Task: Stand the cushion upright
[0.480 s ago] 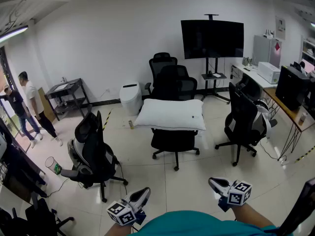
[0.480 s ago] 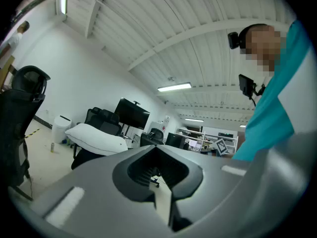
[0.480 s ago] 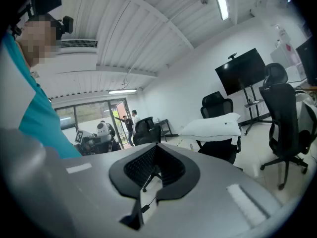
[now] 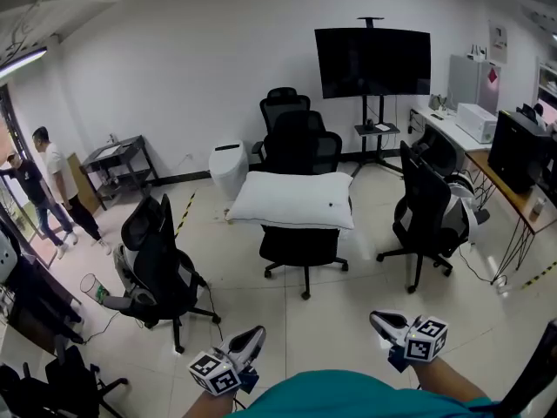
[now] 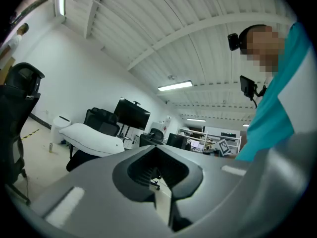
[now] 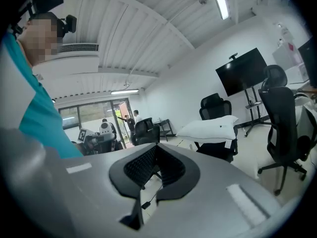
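A white cushion point(image 4: 293, 200) lies flat across the seat of a black office chair point(image 4: 300, 244) in the middle of the room. It also shows far off in the left gripper view, where the cushion point(image 5: 94, 137) is at the left, and in the right gripper view, where the cushion point(image 6: 210, 129) is right of centre. My left gripper point(image 4: 251, 341) and right gripper point(image 4: 379, 322) are held low at the bottom of the head view, well short of the chair. Both are shut with nothing between the jaws, as the left gripper point(image 5: 158, 157) and right gripper point(image 6: 154, 158) show in their own views.
A black chair point(image 4: 161, 264) stands at the left and another chair point(image 4: 426, 216) at the right. More chairs point(image 4: 291, 129) and a TV on a stand point(image 4: 372, 64) are behind the cushion. A desk point(image 4: 513, 181) runs along the right wall. Two people point(image 4: 48, 190) stand by the left doorway.
In the head view the whole room has slid slightly left and up. Both grippers keep their places at the bottom edge and stay shut.
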